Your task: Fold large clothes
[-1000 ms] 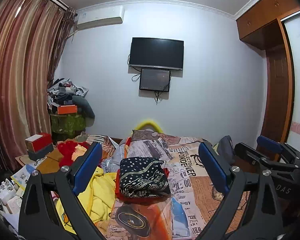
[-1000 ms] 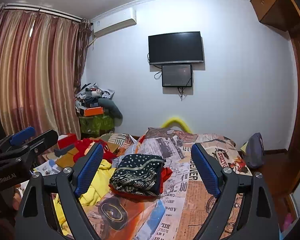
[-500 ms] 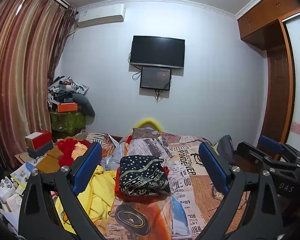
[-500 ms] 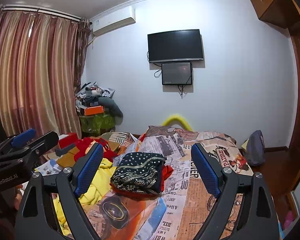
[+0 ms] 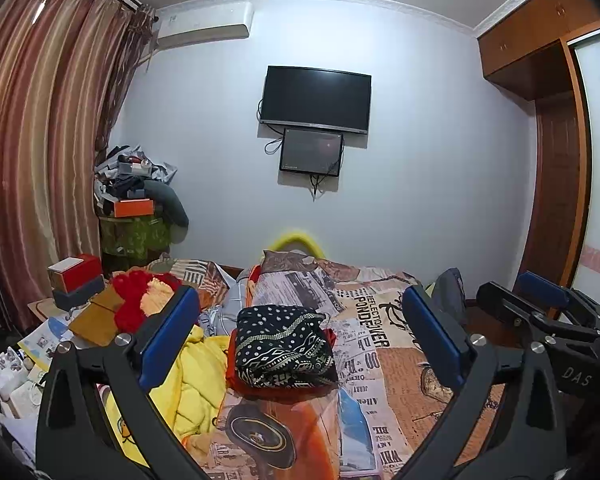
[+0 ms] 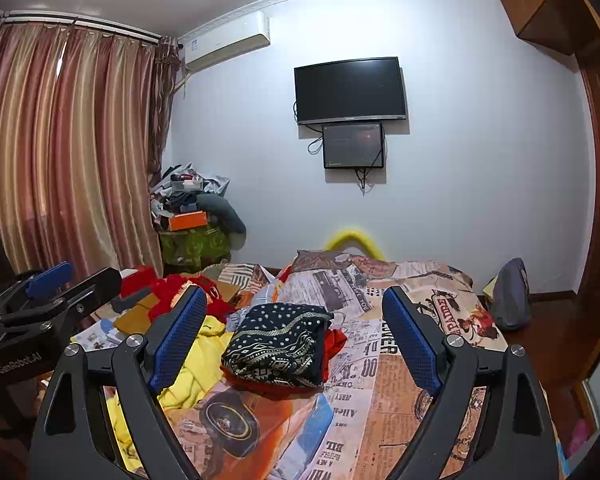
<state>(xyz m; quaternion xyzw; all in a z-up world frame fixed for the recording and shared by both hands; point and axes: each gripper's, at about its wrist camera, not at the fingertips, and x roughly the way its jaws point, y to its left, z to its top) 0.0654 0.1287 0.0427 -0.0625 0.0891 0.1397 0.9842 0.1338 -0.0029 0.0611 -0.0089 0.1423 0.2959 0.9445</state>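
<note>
Centre frame in both wrist views, your folded dark patterned garment (image 5: 284, 346) sits on a folded red one (image 6: 334, 342), both on the bed (image 5: 396, 364) with the newsprint cover. Left of that stack lies a loose yellow garment (image 5: 198, 376); lower right of the bed is bare cover, plenty of room. Your left tool (image 5: 300, 338) and right tool (image 6: 296, 336) are both spread wide, gripping nothing, hovering short of the stack.
</note>
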